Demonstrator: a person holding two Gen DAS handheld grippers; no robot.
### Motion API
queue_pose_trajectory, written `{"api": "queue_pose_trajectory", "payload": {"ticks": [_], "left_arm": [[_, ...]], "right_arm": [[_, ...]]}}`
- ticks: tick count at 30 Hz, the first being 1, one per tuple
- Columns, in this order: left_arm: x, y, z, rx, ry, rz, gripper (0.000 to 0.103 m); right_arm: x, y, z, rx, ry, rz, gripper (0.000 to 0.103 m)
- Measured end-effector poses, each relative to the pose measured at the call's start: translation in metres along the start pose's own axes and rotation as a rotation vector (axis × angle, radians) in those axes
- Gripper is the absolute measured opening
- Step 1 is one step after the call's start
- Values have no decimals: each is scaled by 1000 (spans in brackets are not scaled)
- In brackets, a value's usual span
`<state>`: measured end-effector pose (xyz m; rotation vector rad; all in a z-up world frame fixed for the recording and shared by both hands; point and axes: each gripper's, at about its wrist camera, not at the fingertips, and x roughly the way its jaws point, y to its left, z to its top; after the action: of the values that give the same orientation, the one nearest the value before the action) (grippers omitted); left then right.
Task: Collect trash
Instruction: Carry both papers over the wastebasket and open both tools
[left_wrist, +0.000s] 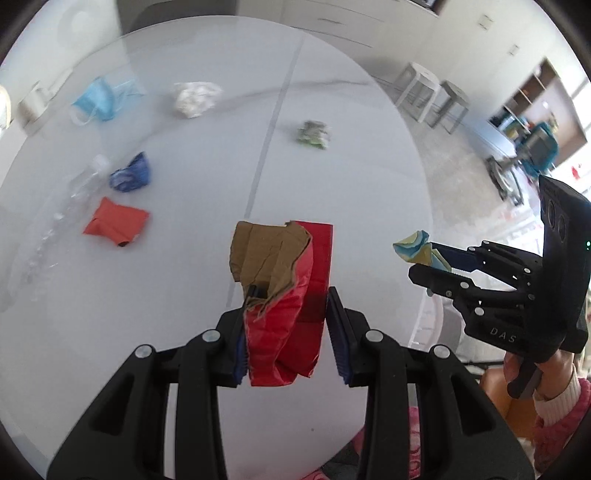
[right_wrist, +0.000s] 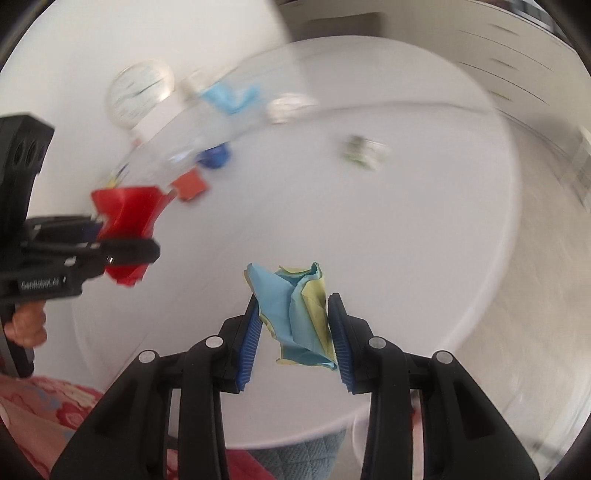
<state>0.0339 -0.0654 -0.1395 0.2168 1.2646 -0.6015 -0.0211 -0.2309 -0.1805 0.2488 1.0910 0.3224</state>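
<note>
My left gripper (left_wrist: 291, 295) is shut on a torn red packet with a brown cardboard inside (left_wrist: 288, 273), held up above the round white table (left_wrist: 369, 166). From the right wrist view the same red packet (right_wrist: 125, 206) sits in the left gripper (right_wrist: 129, 236) at the left. My right gripper (right_wrist: 294, 301) is shut on a crumpled blue and yellow paper (right_wrist: 295, 314), over the table's near part. The left wrist view shows that right gripper (left_wrist: 421, 260) at the table's right edge with the paper (left_wrist: 412, 249) sticking out of its tip.
On the table lie a blue face mask (left_wrist: 99, 98), a white crumpled tissue (left_wrist: 194, 98), a green wrapper (left_wrist: 314, 134), a blue crumpled wrapper (left_wrist: 131, 173), an orange-red packet (left_wrist: 116, 221) and a clear plastic bottle (left_wrist: 70, 199). Two stools (left_wrist: 432, 92) stand on the floor beyond.
</note>
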Motion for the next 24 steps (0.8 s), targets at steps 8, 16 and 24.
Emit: {"api": "queue_pose_trajectory", "payload": {"ticks": [8,16,24], "left_arm": [[31,-115,-13,333,90,-167,35],[73,-203,-29,501,196,-207,35],[95,-237,-23,469,220,-191,69]], "right_arm": [[-61,-55,-98,353,-48,-259,37],[-84,-99,-157,497,-58,-325,39],[-102,-137,-173,473,-68,-292,39]]}}
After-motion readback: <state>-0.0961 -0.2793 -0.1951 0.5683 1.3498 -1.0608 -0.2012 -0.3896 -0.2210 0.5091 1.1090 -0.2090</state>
